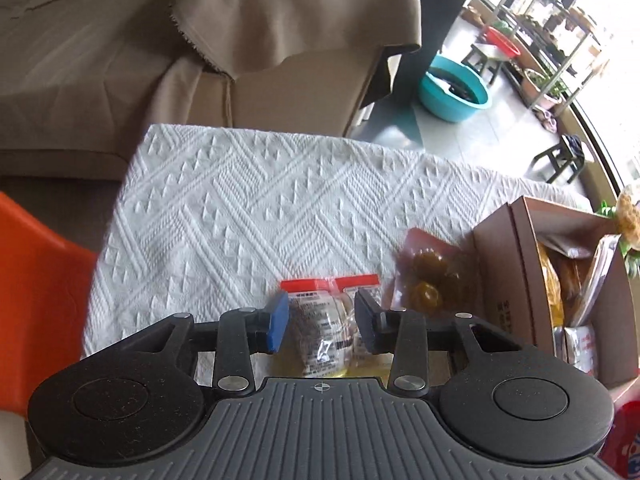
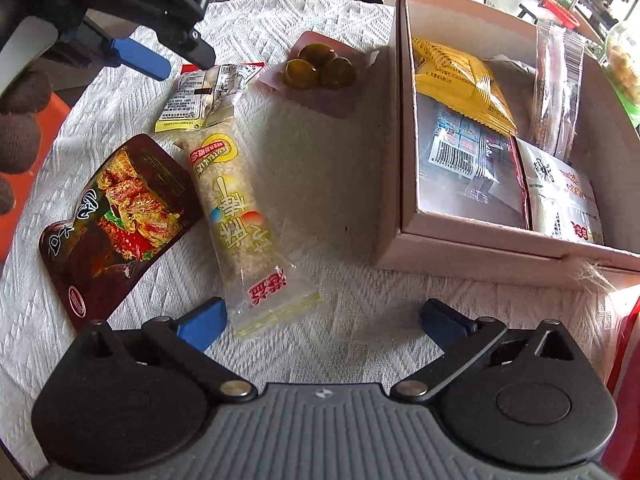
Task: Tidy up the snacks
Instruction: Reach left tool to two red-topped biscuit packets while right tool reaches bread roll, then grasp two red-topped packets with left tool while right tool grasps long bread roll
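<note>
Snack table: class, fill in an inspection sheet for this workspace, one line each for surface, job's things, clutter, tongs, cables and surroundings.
Surface: white patterned cloth over the table.
Job's things: open box at the right, already holding several packets. On the cloth are a rice bar, a dark pouch to its left and a plum pack near the box.
Clutter: nothing seen.
Tongs: left tongs closed on a red-topped packet. Right tongs wide open, with nothing between them, above the bar's near end.
Cables: nothing seen.
Surroundings: covered sofa, orange chair, teal basin on the floor.
</note>
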